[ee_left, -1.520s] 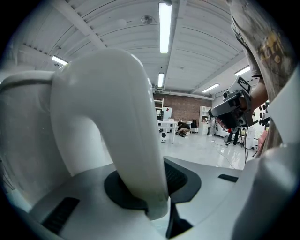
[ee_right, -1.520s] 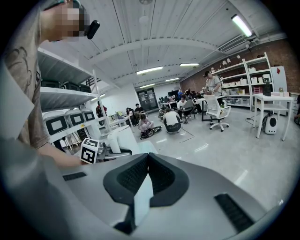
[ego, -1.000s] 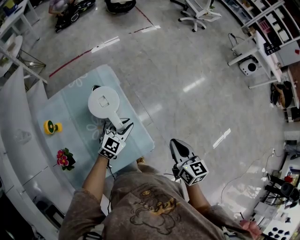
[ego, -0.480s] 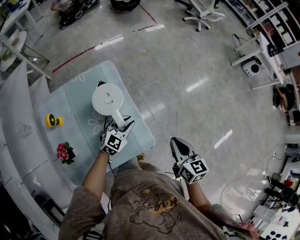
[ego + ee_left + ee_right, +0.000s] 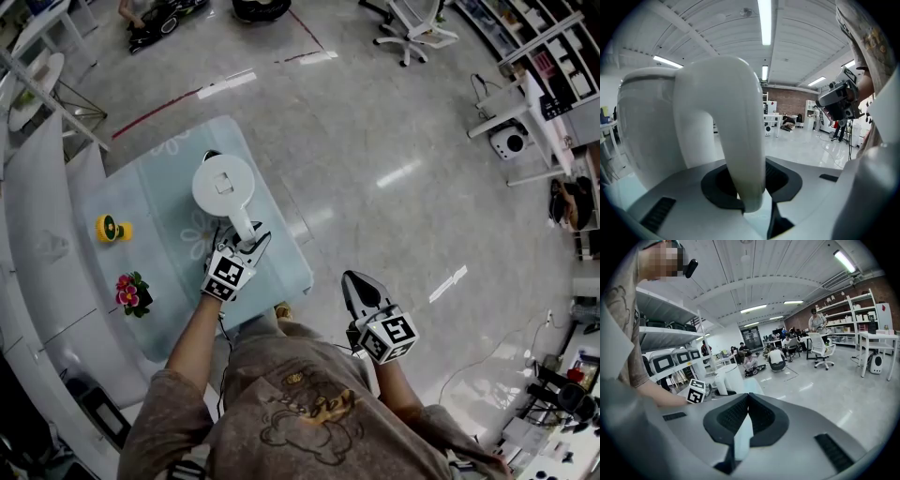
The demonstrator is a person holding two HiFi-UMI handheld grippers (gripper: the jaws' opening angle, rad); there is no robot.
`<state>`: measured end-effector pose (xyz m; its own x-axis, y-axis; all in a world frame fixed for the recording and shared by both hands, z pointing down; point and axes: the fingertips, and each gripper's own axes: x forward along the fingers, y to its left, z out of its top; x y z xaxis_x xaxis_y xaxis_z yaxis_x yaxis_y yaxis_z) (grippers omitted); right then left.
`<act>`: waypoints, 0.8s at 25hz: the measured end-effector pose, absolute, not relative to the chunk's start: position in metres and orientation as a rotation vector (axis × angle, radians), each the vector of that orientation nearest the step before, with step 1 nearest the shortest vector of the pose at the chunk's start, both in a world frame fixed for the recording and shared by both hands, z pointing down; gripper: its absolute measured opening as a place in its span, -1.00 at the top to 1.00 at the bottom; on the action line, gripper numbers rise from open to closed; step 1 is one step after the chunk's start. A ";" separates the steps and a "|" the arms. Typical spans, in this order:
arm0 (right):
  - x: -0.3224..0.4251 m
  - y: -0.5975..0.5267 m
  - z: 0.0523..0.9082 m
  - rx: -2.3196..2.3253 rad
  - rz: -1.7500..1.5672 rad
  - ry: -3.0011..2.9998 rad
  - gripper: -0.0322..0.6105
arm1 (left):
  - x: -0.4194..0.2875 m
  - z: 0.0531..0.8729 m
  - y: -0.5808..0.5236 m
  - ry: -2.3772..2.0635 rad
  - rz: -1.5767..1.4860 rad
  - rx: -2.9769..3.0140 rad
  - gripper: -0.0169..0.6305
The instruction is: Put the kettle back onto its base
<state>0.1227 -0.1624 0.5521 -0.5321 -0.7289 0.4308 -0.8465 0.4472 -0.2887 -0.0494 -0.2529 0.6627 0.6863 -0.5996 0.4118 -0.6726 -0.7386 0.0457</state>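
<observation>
A white kettle [image 5: 223, 185] stands on the pale blue table [image 5: 159, 202], and in the right gripper view a dark base [image 5: 723, 393] shows under the kettle [image 5: 729, 376]. Its handle [image 5: 241, 225] points toward me. My left gripper [image 5: 246, 242] reaches round that handle [image 5: 736, 131]. Its jaws have just been opening, and the handle still stands between the pads [image 5: 780, 176] with a little slack. The kettle body [image 5: 647, 126] fills the left of the left gripper view. My right gripper [image 5: 359, 284] hangs over the floor to the right, shut and empty [image 5: 747, 401].
A yellow toy [image 5: 111, 228] and a small pot of red flowers [image 5: 131, 292] sit on the table's left side. White shelving [image 5: 37, 244] runs along the left. An office chair [image 5: 412, 23] and desks stand far off on the shiny floor.
The head view has drifted a little. The kettle, the left gripper at its handle and the right gripper keep their places.
</observation>
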 end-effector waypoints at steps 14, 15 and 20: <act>0.095 -0.166 0.548 1.243 0.666 -2.543 0.89 | -0.092 0.628 -0.227 -1.204 0.490 2.580 0.38; 0.091 -0.167 0.547 1.229 0.660 -2.554 0.89 | -0.098 0.625 -0.223 -1.220 0.492 2.567 0.38; 0.076 -0.173 0.543 1.172 0.633 -2.610 0.89 | -0.124 0.610 -0.200 -1.296 0.488 2.500 0.38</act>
